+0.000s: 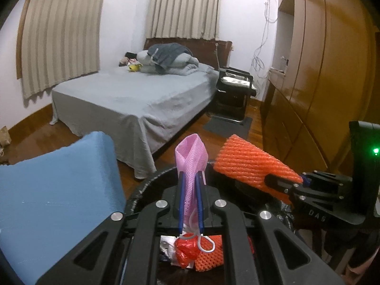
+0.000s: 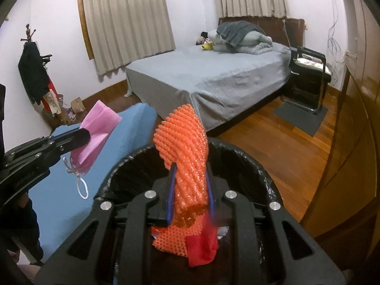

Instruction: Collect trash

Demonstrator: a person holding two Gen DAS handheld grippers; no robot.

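Both wrist views, release step over the bin. My left gripper (image 1: 191, 178) is clamped on a pink mesh pouch (image 1: 191, 153) with a white drawstring loop (image 1: 206, 243) hanging below its fingers; my right gripper (image 2: 191, 178) is closed narrowly on an orange foam net (image 2: 184, 142), with a red scrap (image 2: 201, 249) dangling under it. The trash bin (image 2: 249, 152), lined with a black bag, sits directly beneath both tools, beside a blue cushion (image 1: 59, 185) and short of the bed (image 1: 133, 97). Orange netting and red wrapping (image 1: 187, 249) already lie inside the bin.

Judged from these views, the step in hand is dropping both pieces in. To do it well, I lower each gripper until the held item hangs inside the rim rather than above it, since foam net and thin mesh are light and likely to drift or catch on the liner's edge. I keep the two tools apart so the fingers do not snag each other's load. In the right wrist view the pouch hangs nearer the cushion than the opening, so I bring the left gripper inward before opening it. I open the jaws fully, because netting tends to cling to the pads, and watch that the drawstring loop slips free.
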